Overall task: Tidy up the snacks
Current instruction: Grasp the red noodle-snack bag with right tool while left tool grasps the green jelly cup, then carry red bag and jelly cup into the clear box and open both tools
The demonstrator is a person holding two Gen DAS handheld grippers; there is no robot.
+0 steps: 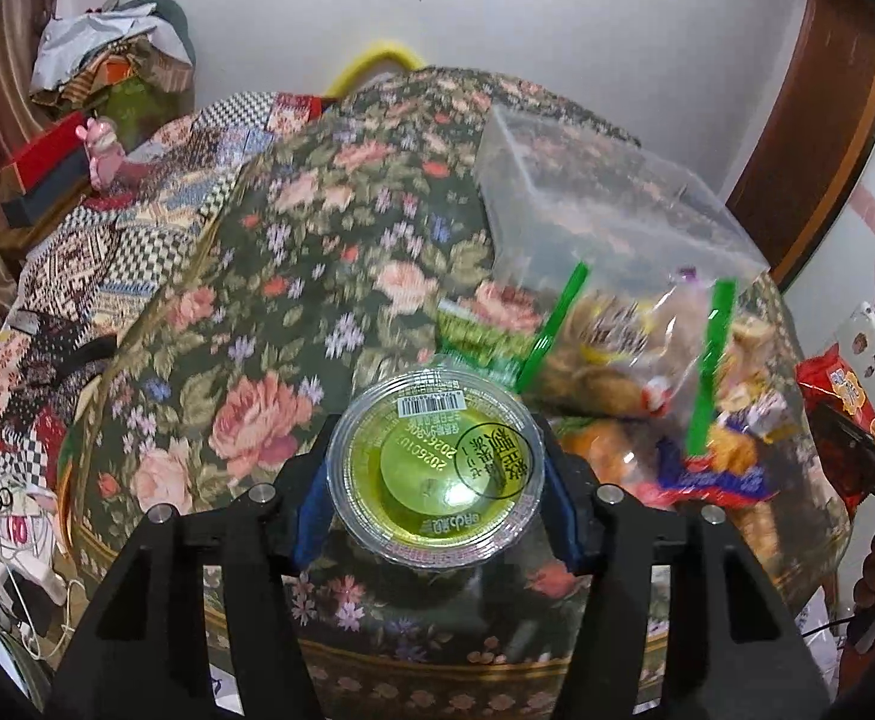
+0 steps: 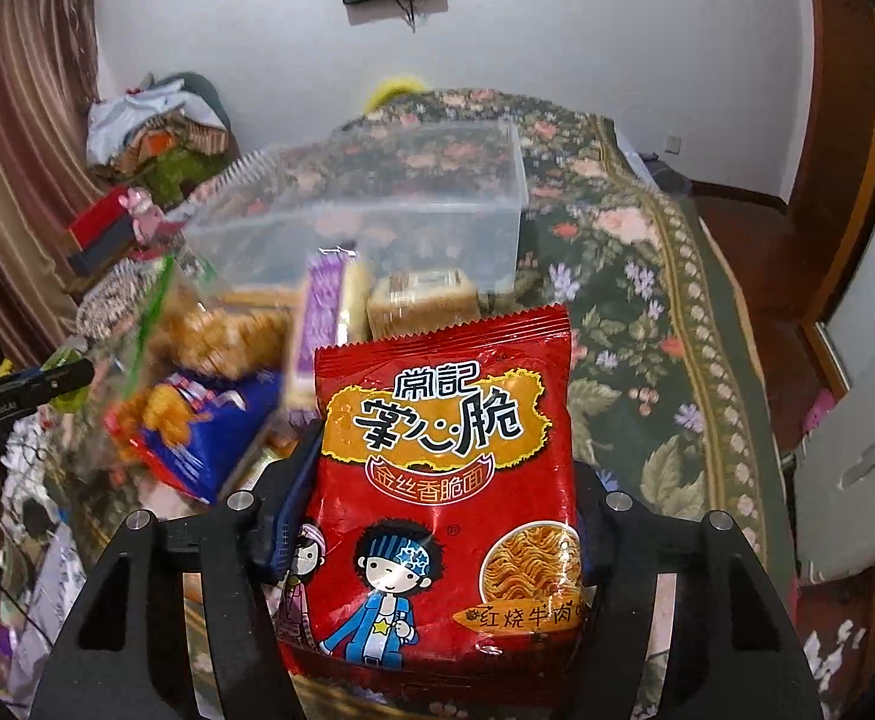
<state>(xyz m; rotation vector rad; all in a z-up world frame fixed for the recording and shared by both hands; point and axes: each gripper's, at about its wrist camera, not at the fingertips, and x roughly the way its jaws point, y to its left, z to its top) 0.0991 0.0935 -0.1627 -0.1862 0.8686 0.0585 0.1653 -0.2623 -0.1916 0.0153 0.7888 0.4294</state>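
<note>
My left gripper [image 1: 435, 474] is shut on a round clear cup of green jelly [image 1: 435, 468], held above the floral cloth. My right gripper [image 2: 437, 498] is shut on a red packet of crispy noodle snack [image 2: 446, 480], held upright; this packet also shows at the right edge of the left wrist view [image 1: 845, 396]. A clear plastic box [image 1: 605, 204] stands open on the bed; it also shows in the right wrist view [image 2: 377, 216]. A clear zip bag of mixed snacks [image 1: 665, 396] lies in front of the box.
The bed carries a dark floral cloth [image 1: 293, 252]. A patchwork quilt [image 1: 137, 222] and a heap of clothes and boxes [image 1: 95, 96] lie at the left. A wooden door frame [image 1: 821, 132] stands right. Cables [image 1: 11, 516] lie on the floor left.
</note>
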